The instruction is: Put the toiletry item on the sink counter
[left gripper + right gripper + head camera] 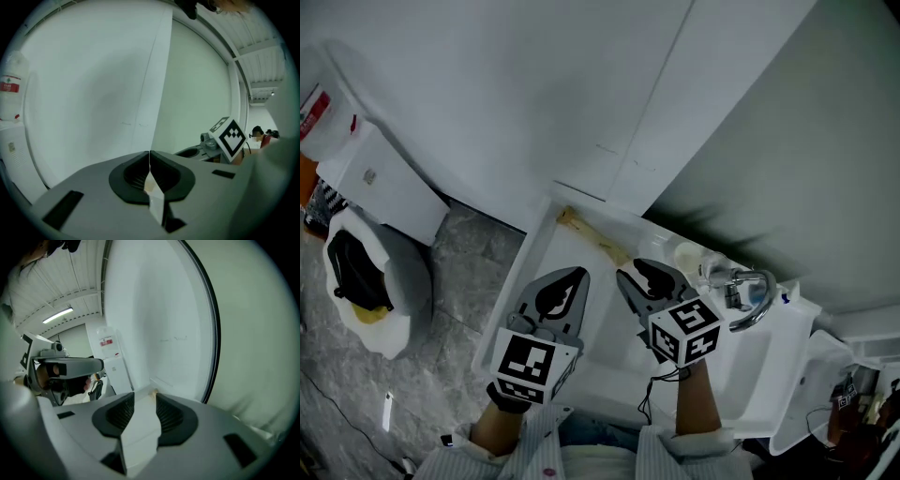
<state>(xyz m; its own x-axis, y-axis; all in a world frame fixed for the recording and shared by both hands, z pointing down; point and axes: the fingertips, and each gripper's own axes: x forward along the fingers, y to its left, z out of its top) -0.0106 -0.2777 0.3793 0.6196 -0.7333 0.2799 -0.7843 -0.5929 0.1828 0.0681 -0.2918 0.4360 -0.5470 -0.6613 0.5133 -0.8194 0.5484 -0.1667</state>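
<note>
One red label [311,112] is showing on a white container [333,131] at far left; its print is too small to read. One long tan toiletry item [591,234] is lying on the sink counter [539,272] along the back edge by the wall, ahead of both grippers and touching neither. The left gripper [149,161] is holding its jaws together, tips touching, on nothing. The right gripper [145,397] is holding its jaws narrowly apart, empty. One faucet [748,292] and one cup [686,255] are standing to its right.

Bathroom: white sink counter [555,251], chrome tap [754,300], lined waste bin [405,274], grey marbled floor [461,270].
</note>
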